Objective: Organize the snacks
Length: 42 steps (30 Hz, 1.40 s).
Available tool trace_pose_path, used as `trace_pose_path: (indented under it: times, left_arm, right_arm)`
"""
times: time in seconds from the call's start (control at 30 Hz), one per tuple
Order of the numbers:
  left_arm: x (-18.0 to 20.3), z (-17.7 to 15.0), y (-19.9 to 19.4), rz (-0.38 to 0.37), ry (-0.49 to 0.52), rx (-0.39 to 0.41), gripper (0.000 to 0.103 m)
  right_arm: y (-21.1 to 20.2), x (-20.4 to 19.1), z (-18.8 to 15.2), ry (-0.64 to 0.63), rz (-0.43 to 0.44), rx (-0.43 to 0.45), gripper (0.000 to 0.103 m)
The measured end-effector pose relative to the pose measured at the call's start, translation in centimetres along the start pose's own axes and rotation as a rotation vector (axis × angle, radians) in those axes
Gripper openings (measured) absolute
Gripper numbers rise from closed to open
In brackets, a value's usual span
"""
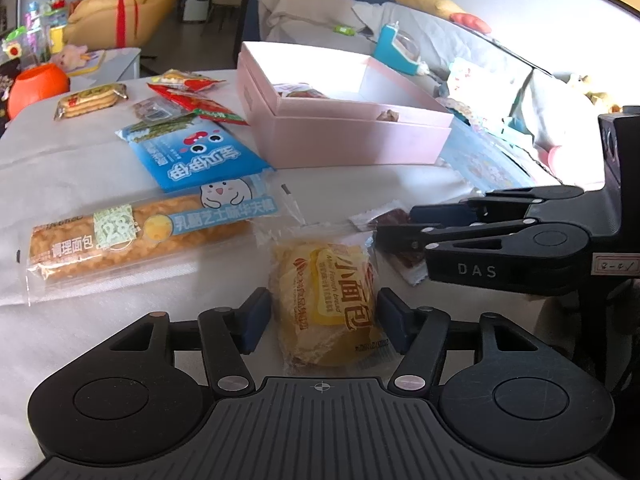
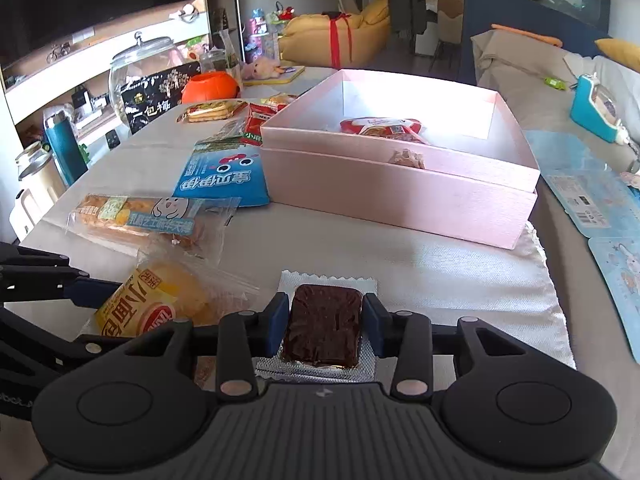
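Dark brown, slab-shaped snack in a clear, silver-edged wrapper (image 2: pixel 323 330) lies on the white cloth-covered bench (image 2: pixel 440 280), squarely between the pads of my right tongs (image 2: pixel 325 330). Those pads stand just beside its long edges, and I cannot tell whether they press it yet, so I treat it as not held. My left tongs (image 1: pixel 324 320) stand open around the small yellow bun in a crinkly clear packet (image 1: pixel 326 308), a gap showing on both sides. The pink rectangular cardboard box (image 2: pixel 400 200), where I judge all this belongs, sits farther back with a red packet (image 2: pixel 380 126) already inside. My worries: the slab's wrapper looks slick and flat, so a squeeze on its edges could buckle it or let it squirt out forwards. The bun is soft; a hard squeeze may crush it, while a light one may catch only loose film and let it sag. The two tongs also work very near each other, and the bun's packet edge lies just beside the slab, so lifting one could drag the other. The box wall is tall enough to snag a low carry.
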State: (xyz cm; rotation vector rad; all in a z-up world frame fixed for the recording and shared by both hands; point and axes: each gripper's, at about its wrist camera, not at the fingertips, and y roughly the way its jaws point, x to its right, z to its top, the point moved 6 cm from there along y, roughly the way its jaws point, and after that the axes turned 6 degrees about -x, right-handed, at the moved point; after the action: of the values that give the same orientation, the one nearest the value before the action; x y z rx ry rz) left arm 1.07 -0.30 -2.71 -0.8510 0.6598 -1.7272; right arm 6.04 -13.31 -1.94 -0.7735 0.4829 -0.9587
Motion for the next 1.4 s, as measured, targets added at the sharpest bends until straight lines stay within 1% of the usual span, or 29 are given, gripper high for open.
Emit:
trace_pose_path:
  times: [0.07, 0.13, 0.23, 0.37, 0.43, 0.5, 0.53, 0.57, 0.6, 0.63, 0.67, 0.73, 0.83, 0.87, 0.93, 0.97, 1.03, 1.07, 1.1, 1.13, 1.2, 1.23, 1.27, 1.3, 1.4]
  left_arm:
    - [0.1, 0.1, -0.4, -0.003, 0.008, 0.014, 0.059]
    - [0.3, 0.6, -1.1, -0.014, 0.016, 0.051, 0.055]
    - [0.4, 2.8, -2.4, -0.06, 0.014, 0.119, 0.054]
    - [0.3, 7.0, -4.1, -0.061, 0.034, 0.231, 0.054]
    - [0.1, 9.9, -4.4, -0.1, 0.017, 0.274, 0.054]
    - [-0.2, 13.9, -4.4, -0.16, -0.005, 0.329, 0.055]
    - [-0.5, 16.0, -3.9, -0.188, -0.013, 0.342, 0.055]
    - [-0.9, 17.7, -3.0, -0.201, -0.02, 0.333, 0.055]
    - [-1.5, 19.3, -1.6, -0.203, -0.037, 0.296, 0.055]
    - [-2.1, 20.3, -0.4, -0.195, -0.062, 0.269, 0.054]
    - [-2.9, 20.8, 0.7, -0.181, -0.089, 0.254, 0.053]
    - [-4.0, 20.5, 1.7, -0.169, -0.101, 0.239, 0.053]
    - [-5.5, 18.5, 1.7, -0.17, -0.085, 0.218, 0.053]
    - [-6.0, 17.7, 1.6, -0.159, -0.071, 0.208, 0.053]
    - [-7.5, 16.6, 1.3, -0.101, -0.056, 0.195, 0.053]
    - [-8.6, 16.1, 1.0, -0.06, -0.06, 0.19, 0.053]
    - [-11.5, 15.8, 0.5, 0.018, -0.107, 0.198, 0.053]
    - [-12.9, 15.8, 0.2, 0.048, -0.137, 0.212, 0.053]
    - [-14.5, 16.2, -0.2, 0.085, -0.168, 0.238, 0.053]
    - [-15.9, 16.8, -0.6, 0.133, -0.176, 0.274, 0.053]
    - [-18.3, 18.8, -0.9, 0.239, -0.152, 0.339, 0.053]
    - [-19.6, 19.7, -0.8, 0.277, -0.153, 0.344, 0.053]
    - [-20.9, 20.7, -0.2, 0.295, -0.17, 0.328, 0.053]
    - [-22.3, 21.5, 0.7, 0.286, -0.195, 0.297, 0.053]
    - [-25.0, 22.2, 3.6, 0.208, -0.246, 0.193, 0.053]
  right_arm:
    - [-0.7, 0.3, 0.0, -0.008, -0.033, 0.019, 0.038]
    - [-1.7, 1.1, 0.2, 0.01, -0.036, 0.045, 0.038]
    - [-4.0, 2.9, 1.4, 0.062, -0.039, 0.114, 0.038]
    - [-6.7, 5.6, 3.6, 0.127, -0.04, 0.218, 0.038]
    - [-7.1, 6.5, 4.7, 0.138, -0.067, 0.25, 0.038]
    - [-7.3, 7.2, 6.6, 0.133, -0.097, 0.288, 0.038]
    - [-7.4, 7.5, 8.0, 0.135, -0.1, 0.316, 0.038]
    - [-7.2, 7.8, 9.2, 0.14, -0.094, 0.336, 0.038]
    - [-6.9, 8.2, 10.4, 0.149, -0.088, 0.352, 0.038]
    - [-6.2, 8.8, 11.5, 0.167, -0.094, 0.349, 0.042]
    - [-5.4, 9.2, 12.1, 0.179, -0.108, 0.331, 0.049]
    - [-4.2, 9.4, 12.3, 0.188, -0.134, 0.306, 0.05]
    - [-3.4, 8.5, 10.5, 0.147, -0.136, 0.28, 0.051]
    - [-3.2, 8.1, 9.6, 0.133, -0.14, 0.272, 0.053]
    - [-3.0, 7.1, 8.0, 0.103, -0.134, 0.246, 0.056]
    - [-2.8, 6.7, 7.4, 0.09, -0.122, 0.231, 0.057]
    - [-2.4, 5.5, 6.3, 0.075, -0.083, 0.197, 0.06]
    - [-2.2, 4.9, 5.8, 0.071, -0.06, 0.184, 0.062]
    - [-1.9, 4.1, 5.3, 0.063, -0.031, 0.167, 0.063]
    - [-1.5, 3.5, 4.8, 0.058, -0.015, 0.155, 0.064]
    - [-0.8, 2.3, 4.2, 0.054, 0.005, 0.139, 0.064]
    - [-0.3, 1.7, 3.9, 0.057, 0.018, 0.127, 0.064]
    - [0.2, 1.3, 3.6, 0.061, 0.031, 0.109, 0.064]
    - [0.6, 0.9, 3.3, 0.067, 0.044, 0.087, 0.064]
    - [1.0, 0.5, 2.7, 0.074, 0.076, 0.057, 0.064]
